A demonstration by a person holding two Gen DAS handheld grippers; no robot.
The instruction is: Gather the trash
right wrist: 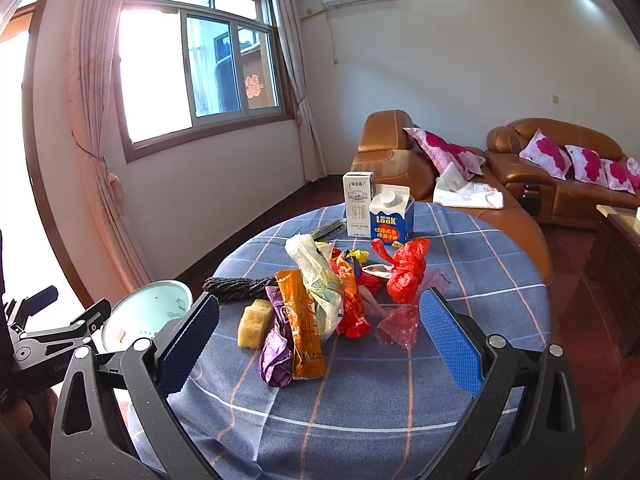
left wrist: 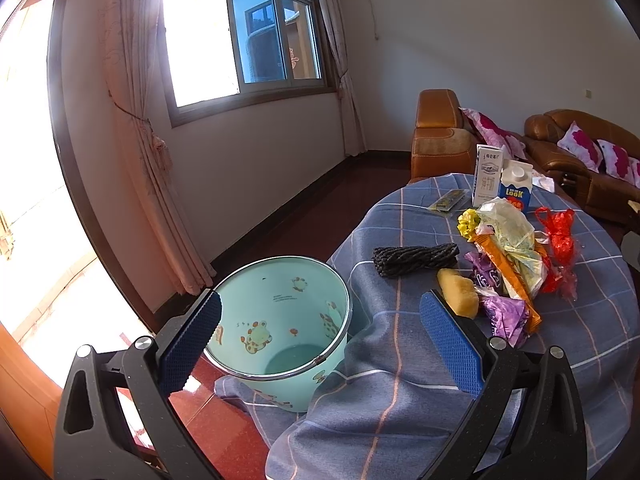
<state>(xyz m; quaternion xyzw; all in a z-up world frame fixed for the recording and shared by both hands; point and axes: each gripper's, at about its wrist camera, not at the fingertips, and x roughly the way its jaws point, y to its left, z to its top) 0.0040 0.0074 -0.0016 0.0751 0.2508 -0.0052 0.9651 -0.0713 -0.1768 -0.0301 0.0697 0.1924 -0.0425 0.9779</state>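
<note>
- Table (right wrist: pixel 500 280), round under a blue checked cloth, carries all the trash; its near edge curves just under both grippers, and the cloth hangs down off the left side.
- Bin (left wrist: pixel 288 320), pale green with cartoon prints, stands on the floor touching the hanging cloth at the table's left edge, mouth open and seemingly empty.
- Cartons: a white carton (right wrist: pixel 359 204) and a blue carton (right wrist: pixel 391 216) stand upright side by side at the far edge, beyond the pile.
- Rope (right wrist: pixel 236 284), a dark coil, lies crosswise at the pile's left, towards the bin.
- Pile, mid-table: pale bag (right wrist: pixel 316 276), red bag (right wrist: pixel 406 270), orange wrapper (right wrist: pixel 304 328), purple wrapper (right wrist: pixel 276 356) and yellow sponge (right wrist: pixel 253 323), touching or overlapping.
- Orange wrapper's long axis runs roughly away from the right gripper, so fingers closing sideways would cross its narrow width.
- Right gripper (right wrist: pixel 320 340) is spread wide, holding nothing, the pile straight ahead between its fingers; I judge it the nearer one for a first pick.
- Left gripper (left wrist: pixel 320 340) is likewise wide and empty, hovering over the table's left edge, bin at its left finger, sponge just by its right.
- Room: bare cloth lies before the pile, and the way leftward to the bin looks open apart from the left gripper.
</note>
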